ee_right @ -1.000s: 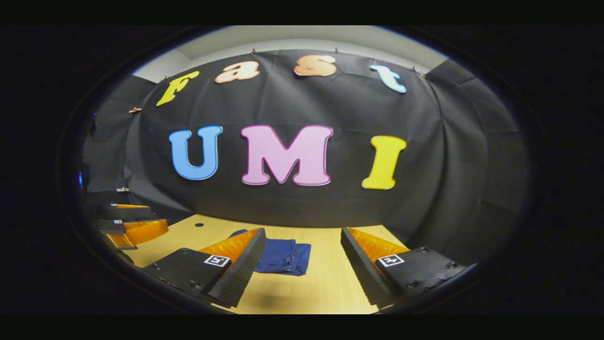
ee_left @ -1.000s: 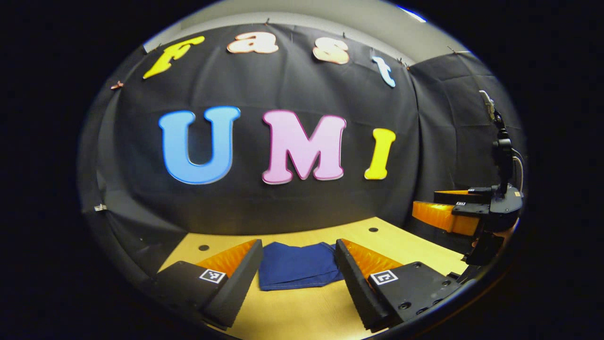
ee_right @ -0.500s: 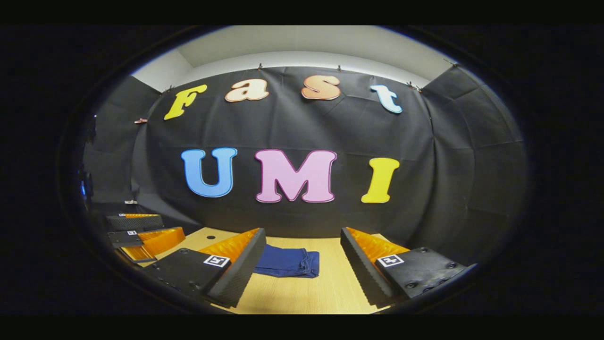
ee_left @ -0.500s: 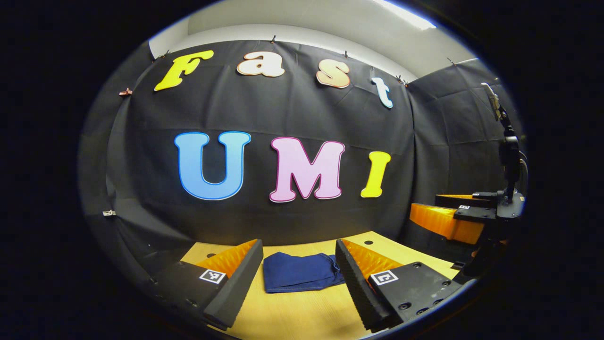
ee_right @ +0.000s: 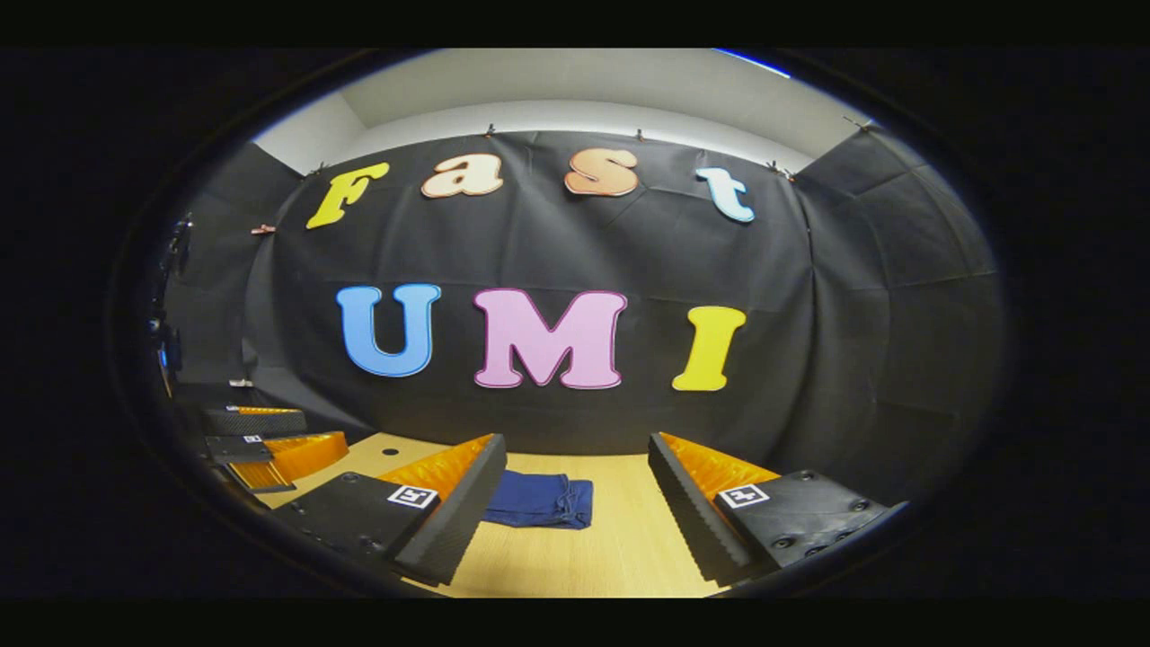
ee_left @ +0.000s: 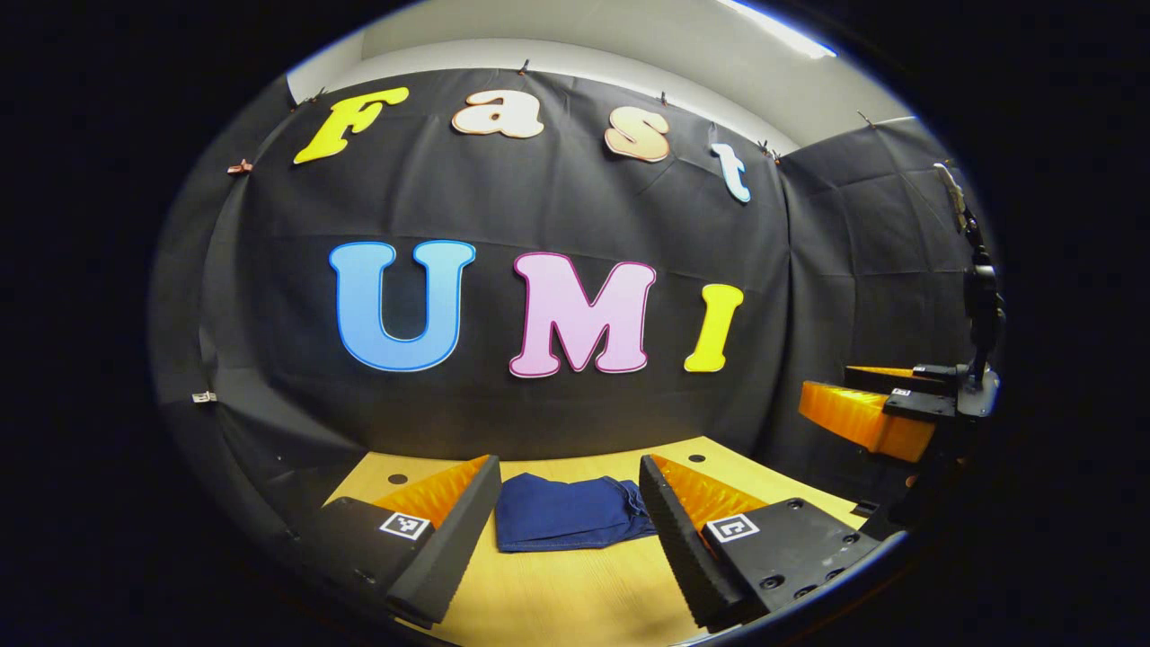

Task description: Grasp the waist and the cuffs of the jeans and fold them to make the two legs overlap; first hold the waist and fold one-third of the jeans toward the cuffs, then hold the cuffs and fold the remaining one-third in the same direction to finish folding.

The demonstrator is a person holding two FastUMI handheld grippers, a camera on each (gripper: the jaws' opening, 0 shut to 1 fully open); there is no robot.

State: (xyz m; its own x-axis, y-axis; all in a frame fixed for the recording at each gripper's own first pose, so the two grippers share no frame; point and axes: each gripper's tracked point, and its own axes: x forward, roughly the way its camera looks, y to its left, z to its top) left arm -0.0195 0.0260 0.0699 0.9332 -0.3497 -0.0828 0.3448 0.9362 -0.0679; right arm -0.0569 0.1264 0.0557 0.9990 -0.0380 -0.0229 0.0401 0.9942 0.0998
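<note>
one left claw [ee_left: 568,503] finger hides the folded jeans' [ee_left: 566,512] right edge.

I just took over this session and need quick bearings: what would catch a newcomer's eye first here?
A small folded bundle of blue jeans lies on the wooden table, seen between the left gripper's open fingers. In the right gripper view the right gripper is open too, holding nothing, with the jeans ahead and left of centre.

jeans [ee_left: 573,512] | dark blue | folded compact | flat on table [ee_left: 575,593]
</note>
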